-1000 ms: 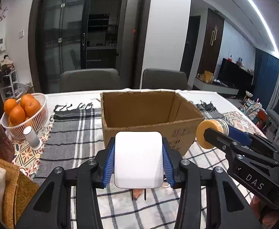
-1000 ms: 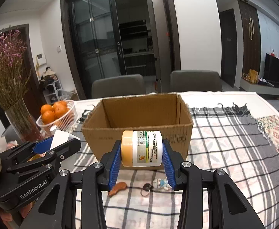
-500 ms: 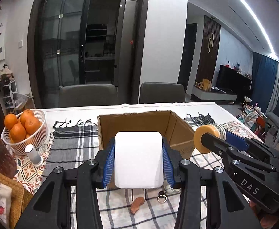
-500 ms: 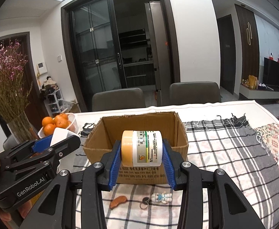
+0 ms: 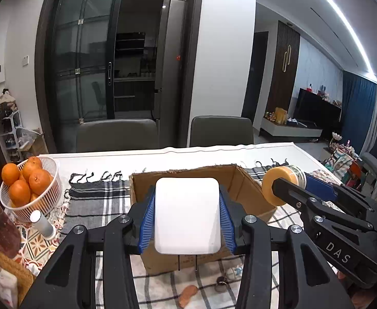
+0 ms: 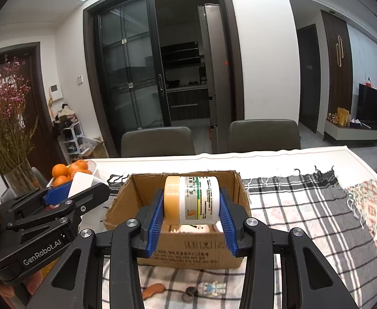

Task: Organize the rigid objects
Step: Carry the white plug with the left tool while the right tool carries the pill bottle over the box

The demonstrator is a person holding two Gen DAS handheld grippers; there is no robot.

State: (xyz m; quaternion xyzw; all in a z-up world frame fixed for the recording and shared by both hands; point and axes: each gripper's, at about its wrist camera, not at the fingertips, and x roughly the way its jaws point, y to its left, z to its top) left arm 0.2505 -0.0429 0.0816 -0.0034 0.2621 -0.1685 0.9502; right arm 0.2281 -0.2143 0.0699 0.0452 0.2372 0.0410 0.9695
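My left gripper point(image 5: 187, 216) is shut on a white charger plug point(image 5: 187, 213), its two prongs pointing down. It hangs in front of the open cardboard box point(image 5: 242, 188), above the near wall. My right gripper point(image 6: 191, 203) is shut on a white jar with a yellow lid point(image 6: 191, 199), held on its side over the same cardboard box point(image 6: 188, 255). In the left wrist view the right gripper point(image 5: 286, 188) and the jar point(image 5: 278, 182) show at the right. In the right wrist view the left gripper point(image 6: 77, 193) shows at the left.
A white basket of oranges point(image 5: 26, 188) and a small white bottle point(image 5: 43, 224) stand left of the box. On the checked cloth point(image 6: 304, 206) before the box lie a brown piece point(image 6: 152, 289) and a small figure keyring point(image 6: 209, 288). A vase of dried flowers point(image 6: 5, 118) stands far left.
Both grippers have risen and drawn back a little with their loads, so the box sits lower and farther in both views and more of its inside shows.
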